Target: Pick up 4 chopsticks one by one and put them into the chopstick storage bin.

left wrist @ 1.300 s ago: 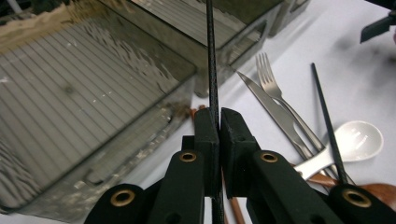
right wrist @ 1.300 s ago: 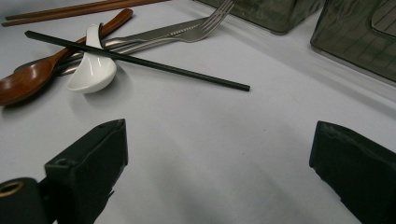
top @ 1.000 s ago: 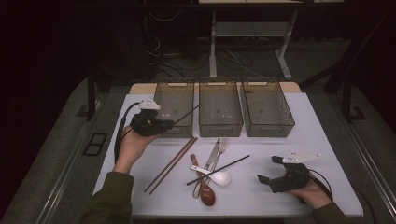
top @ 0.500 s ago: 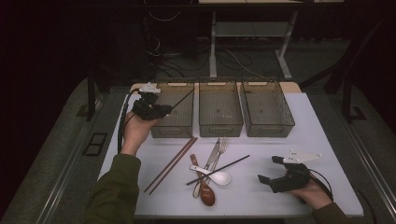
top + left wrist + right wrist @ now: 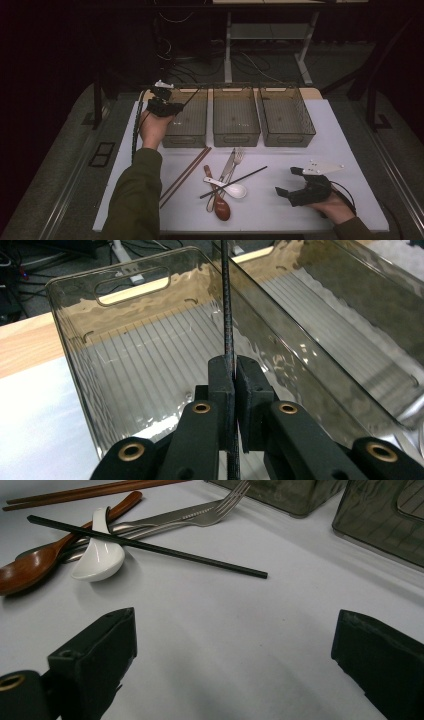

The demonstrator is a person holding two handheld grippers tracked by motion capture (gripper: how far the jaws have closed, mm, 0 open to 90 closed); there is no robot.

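The left gripper [image 5: 167,107] is clenching a black chopstick [image 5: 228,325] between its jaws, holding it over the near-left corner of the leftmost bin [image 5: 197,131], so the stick is pointing out ahead of the jaws across the open top; this looks like sorting, with the bin wall just below the jaws and the middle bin [image 5: 236,135] lying beyond the stick's far side. The grip is sitting low on the shaft, probably so the long end can tip in first.

Between the two grippers, brown chopsticks [image 5: 185,171], a knife [image 5: 226,166], a fork [image 5: 237,159], a wooden spoon [image 5: 220,206], a white spoon [image 5: 234,189] and a second black chopstick [image 5: 150,546] are lying piled; that stick is resting across the spoons, which may be complicating a clean pick.

The right gripper [image 5: 298,184] is resting released on the table [image 5: 350,150], jaws wide apart, with bare surface ahead of them and the pile further on.
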